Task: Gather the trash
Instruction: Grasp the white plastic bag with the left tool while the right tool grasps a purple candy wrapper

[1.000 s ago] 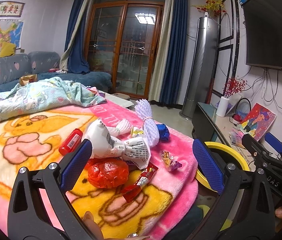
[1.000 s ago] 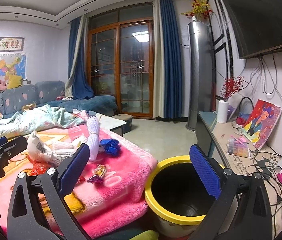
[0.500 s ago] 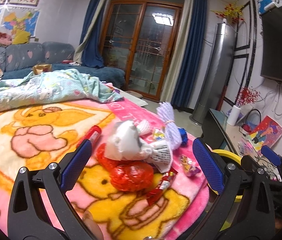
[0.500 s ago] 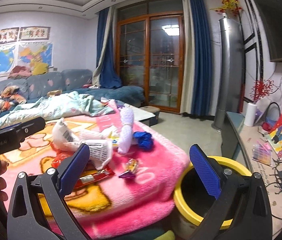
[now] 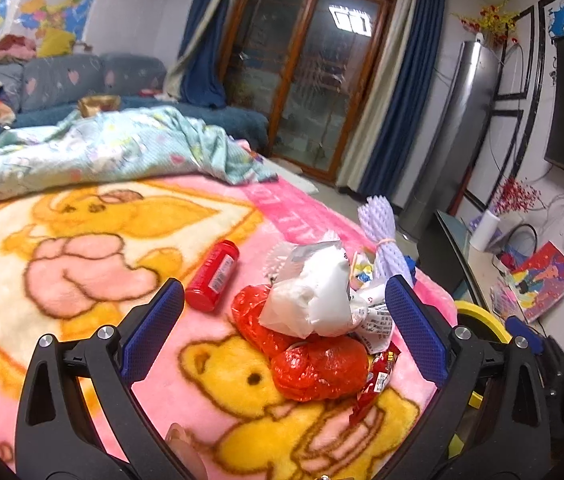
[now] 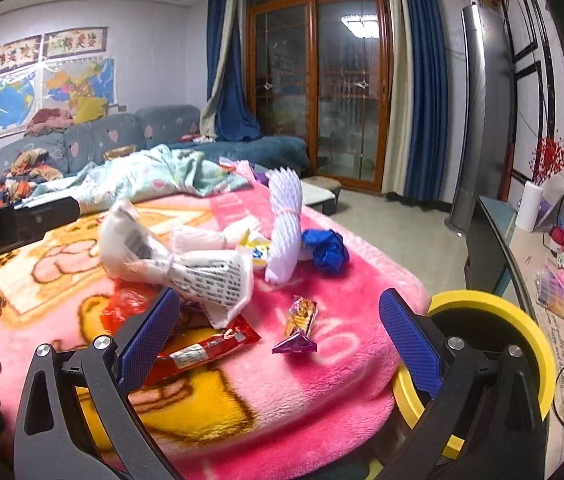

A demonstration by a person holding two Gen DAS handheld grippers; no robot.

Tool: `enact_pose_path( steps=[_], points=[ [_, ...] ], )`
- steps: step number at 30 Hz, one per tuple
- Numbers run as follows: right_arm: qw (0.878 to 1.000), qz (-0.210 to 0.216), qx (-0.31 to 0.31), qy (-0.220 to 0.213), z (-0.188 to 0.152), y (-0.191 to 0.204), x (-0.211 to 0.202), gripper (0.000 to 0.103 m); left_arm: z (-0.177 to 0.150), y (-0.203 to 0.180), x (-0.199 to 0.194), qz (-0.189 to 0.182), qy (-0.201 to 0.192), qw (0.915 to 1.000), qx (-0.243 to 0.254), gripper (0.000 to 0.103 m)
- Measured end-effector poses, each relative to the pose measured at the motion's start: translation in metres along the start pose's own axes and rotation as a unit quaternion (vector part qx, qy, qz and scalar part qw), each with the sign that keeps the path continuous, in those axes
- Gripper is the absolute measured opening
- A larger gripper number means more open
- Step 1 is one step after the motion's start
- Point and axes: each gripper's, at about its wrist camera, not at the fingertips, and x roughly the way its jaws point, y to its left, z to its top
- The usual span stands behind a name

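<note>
Trash lies in a heap on a pink cartoon blanket (image 5: 81,240): a white plastic bag (image 5: 314,296), a crumpled red bag (image 5: 318,364), a red bottle (image 5: 213,276), a white foam net (image 6: 284,224), a blue crumpled wrapper (image 6: 328,250), a red snack wrapper (image 6: 205,348) and a gold-purple candy wrapper (image 6: 300,326). A yellow-rimmed black bin (image 6: 502,344) stands off the blanket's right edge. My left gripper (image 5: 282,332) is open, with the red and white bags between its fingers. My right gripper (image 6: 277,340) is open and empty, around the candy wrapper.
A light green quilt (image 5: 101,152) lies bunched at the blanket's far side, with a blue sofa (image 5: 61,80) behind. A low cabinet (image 6: 522,248) with a paper roll, cables and a painting runs along the right wall, beside the bin.
Both grippers have swung left and down toward the heap. The bin has slid toward the right edge of both views. Both stay open.
</note>
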Motion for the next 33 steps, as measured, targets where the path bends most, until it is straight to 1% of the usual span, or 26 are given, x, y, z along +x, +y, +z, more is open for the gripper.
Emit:
enact_pose_path(
  steps=[1, 4, 5, 7, 9, 14, 16, 17, 19, 20, 22, 24, 25, 27, 28, 32, 33],
  points=[
    [1.0, -0.001, 0.001, 0.005, -0.001, -0.002, 0.005, 0.097, 0.003, 0.001, 0.008, -0.007, 0.012, 0.9999, 0.0, 0.092],
    [1.0, -0.011, 0.01, 0.026, -0.005, -0.01, 0.022, 0.097, 0.008, 0.0, 0.025, -0.012, 0.03, 0.9995, 0.007, 0.092],
    [0.999, -0.012, 0.013, 0.035, -0.007, -0.013, 0.028, 0.097, 0.009, 0.001, 0.031, -0.019, 0.036, 0.9992, 0.005, 0.092],
    [0.998, -0.014, 0.02, 0.051, -0.01, -0.018, 0.038, 0.097, 0.009, 0.004, 0.041, -0.038, 0.046, 0.9982, -0.009, 0.092],
    [0.997, -0.012, 0.031, 0.065, -0.014, -0.024, 0.047, 0.095, 0.01, 0.006, 0.052, -0.046, 0.059, 0.997, -0.019, 0.092],
    [0.994, 0.006, 0.045, 0.102, -0.023, -0.027, 0.067, 0.077, 0.007, 0.007, 0.067, -0.054, 0.079, 0.9951, -0.025, 0.092],
    [0.992, 0.015, 0.052, 0.117, -0.027, -0.029, 0.075, 0.063, 0.004, 0.008, 0.071, -0.06, 0.085, 0.9941, -0.033, 0.092],
    [0.991, 0.017, 0.056, 0.124, -0.028, -0.029, 0.077, 0.061, 0.003, 0.009, 0.072, -0.061, 0.088, 0.9936, -0.036, 0.092],
    [0.989, 0.024, 0.065, 0.131, -0.03, -0.032, 0.08, 0.051, 0.0, 0.01, 0.076, -0.067, 0.097, 0.9921, -0.043, 0.091],
    [0.989, 0.025, 0.067, 0.132, -0.029, -0.032, 0.081, 0.049, -0.001, 0.01, 0.078, -0.068, 0.1, 0.9918, -0.043, 0.087],
    [0.988, 0.033, 0.074, 0.131, -0.029, -0.034, 0.08, 0.036, -0.003, 0.01, 0.079, -0.066, 0.104, 0.9914, -0.042, 0.082],
    [0.987, 0.036, 0.077, 0.133, -0.029, -0.037, 0.08, 0.03, -0.004, 0.01, 0.079, -0.068, 0.105, 0.9912, -0.044, 0.074],
    [0.987, 0.039, 0.079, 0.132, -0.029, -0.038, 0.08, 0.03, -0.004, 0.01, 0.079, -0.066, 0.106, 0.9913, -0.043, 0.072],
    [0.987, 0.043, 0.079, 0.131, -0.028, -0.039, 0.078, 0.03, -0.005, 0.008, 0.077, -0.069, 0.106, 0.9911, -0.04, 0.062],
    [0.987, 0.043, 0.078, 0.131, -0.027, -0.039, 0.078, 0.03, -0.005, 0.008, 0.076, -0.069, 0.105, 0.9913, -0.038, 0.059],
    [0.989, 0.05, 0.067, 0.125, -0.023, -0.037, 0.073, 0.03, -0.004, 0.003, 0.07, -0.061, 0.099, 0.9929, -0.023, 0.053],
    [0.989, 0.051, 0.064, 0.124, -0.022, -0.036, 0.072, 0.03, -0.003, 0.002, 0.069, -0.06, 0.098, 0.9931, -0.022, 0.049]
  ],
)
